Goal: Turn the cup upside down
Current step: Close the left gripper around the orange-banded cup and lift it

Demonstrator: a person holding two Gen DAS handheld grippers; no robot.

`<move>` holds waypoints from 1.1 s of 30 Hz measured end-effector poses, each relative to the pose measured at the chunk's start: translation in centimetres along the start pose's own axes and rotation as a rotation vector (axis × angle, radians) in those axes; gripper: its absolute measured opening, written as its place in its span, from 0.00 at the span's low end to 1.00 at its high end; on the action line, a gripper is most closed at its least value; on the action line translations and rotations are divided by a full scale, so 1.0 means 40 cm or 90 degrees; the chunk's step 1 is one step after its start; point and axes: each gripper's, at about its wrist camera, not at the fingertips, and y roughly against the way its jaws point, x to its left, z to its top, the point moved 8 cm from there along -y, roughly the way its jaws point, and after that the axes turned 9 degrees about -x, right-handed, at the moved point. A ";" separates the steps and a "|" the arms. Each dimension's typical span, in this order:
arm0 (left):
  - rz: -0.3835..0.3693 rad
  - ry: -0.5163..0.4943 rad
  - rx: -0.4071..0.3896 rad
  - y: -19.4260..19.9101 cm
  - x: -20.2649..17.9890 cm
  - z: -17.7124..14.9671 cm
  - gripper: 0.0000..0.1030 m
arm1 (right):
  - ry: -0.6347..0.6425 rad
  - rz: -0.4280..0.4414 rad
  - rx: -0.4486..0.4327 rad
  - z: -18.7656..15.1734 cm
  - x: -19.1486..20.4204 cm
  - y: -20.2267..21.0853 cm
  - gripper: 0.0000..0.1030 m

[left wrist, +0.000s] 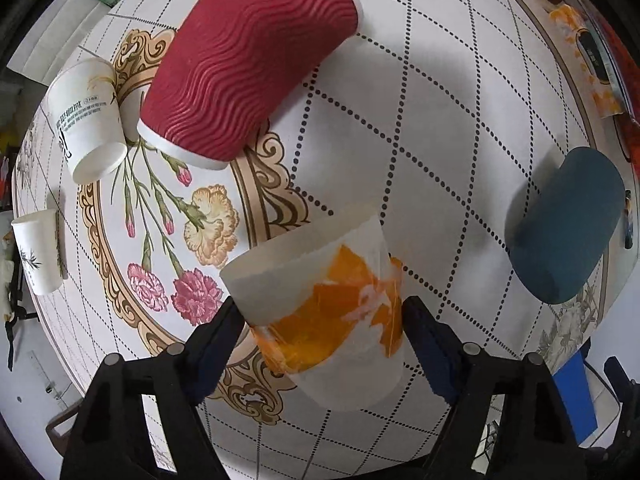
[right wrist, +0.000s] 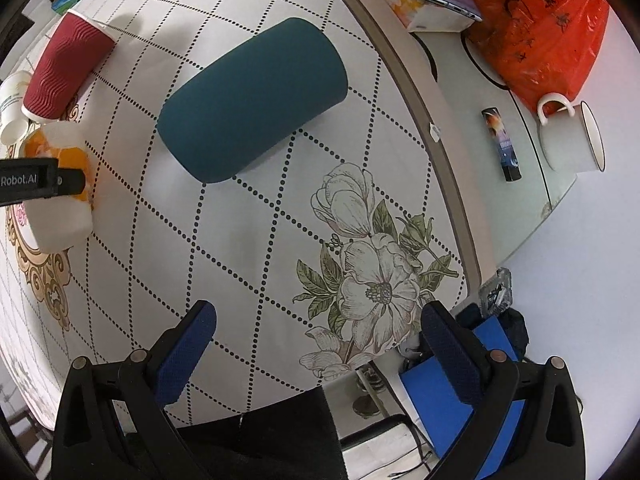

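Left tool (left wrist: 324, 320) grips orange cup (left wrist: 332, 300); red cup (left wrist: 252, 64) near, teal cup (left wrist: 564, 224) apart.

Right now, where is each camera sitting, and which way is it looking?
Left wrist: sits on the left gripper, looking forward and down at the orange-and-white cup between its fingers; only those fingers show.
Right wrist: sits on the right gripper, looking down at the flowered table; its open fingers show, with nothing between them.
Shared: the red cup, teal cup, the orange-and-white cup, and the table.
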 end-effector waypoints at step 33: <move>-0.051 0.209 0.023 0.150 0.065 -0.243 0.74 | 0.165 0.080 -0.010 0.023 0.050 -0.013 1.00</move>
